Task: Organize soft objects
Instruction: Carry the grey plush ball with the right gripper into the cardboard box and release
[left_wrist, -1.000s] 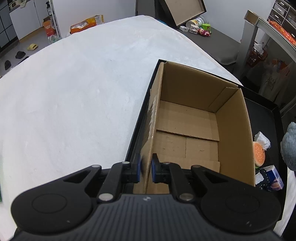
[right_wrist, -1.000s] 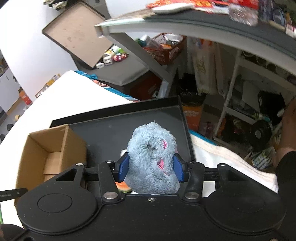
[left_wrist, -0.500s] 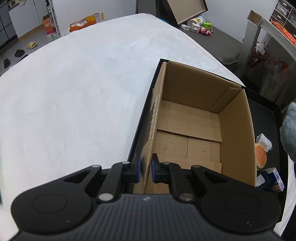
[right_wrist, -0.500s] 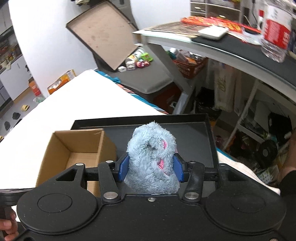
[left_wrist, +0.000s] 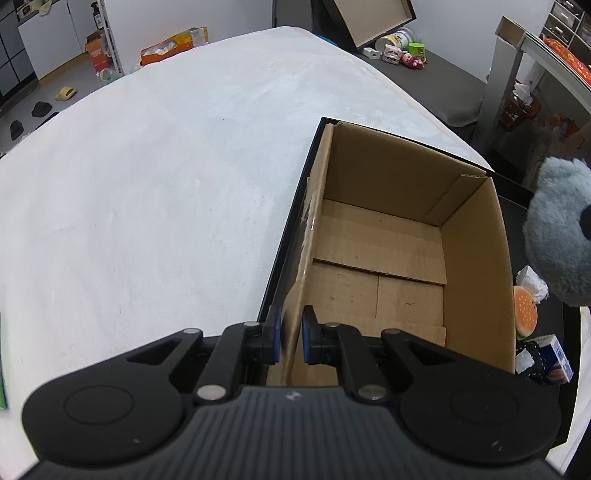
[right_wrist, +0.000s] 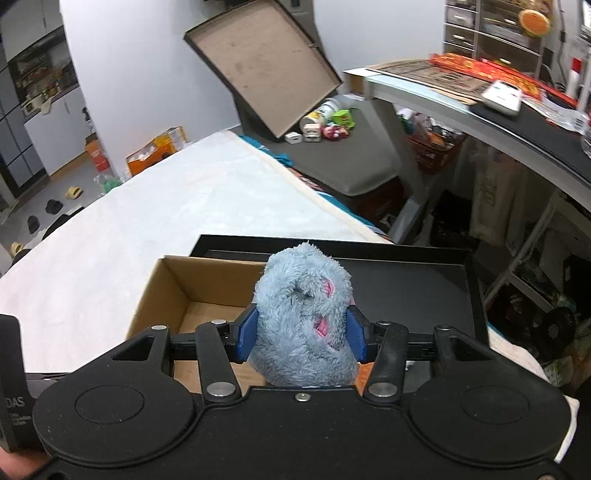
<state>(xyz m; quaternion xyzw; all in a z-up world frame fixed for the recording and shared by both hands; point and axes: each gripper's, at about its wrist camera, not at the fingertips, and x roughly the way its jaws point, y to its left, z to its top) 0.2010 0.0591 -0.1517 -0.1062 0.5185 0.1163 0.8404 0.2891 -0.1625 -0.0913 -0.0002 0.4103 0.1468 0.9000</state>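
My left gripper (left_wrist: 290, 338) is shut on the near left wall of an open, empty cardboard box (left_wrist: 380, 254). The box (right_wrist: 192, 291) stands in a black tray (right_wrist: 413, 280) on a white bed. My right gripper (right_wrist: 302, 334) is shut on a fluffy grey-blue plush toy (right_wrist: 304, 321) with pink marks and holds it above the tray, by the box's right wall. The plush (left_wrist: 561, 236) also shows at the right edge of the left wrist view. A burger-shaped soft toy (left_wrist: 524, 314) lies in the tray right of the box.
A crumpled white tissue (left_wrist: 532, 282) and a small blue-white carton (left_wrist: 554, 360) lie beside the burger toy. The white bed cover (left_wrist: 166, 184) spreads left of the tray. A desk (right_wrist: 498, 122) with shelves and clutter stands to the right. A tilted brown board (right_wrist: 258, 66) leans behind.
My right gripper has swung left with the plush, from over the tray's right side towards the box. The plush has come further into the left wrist view. The left gripper keeps its hold.
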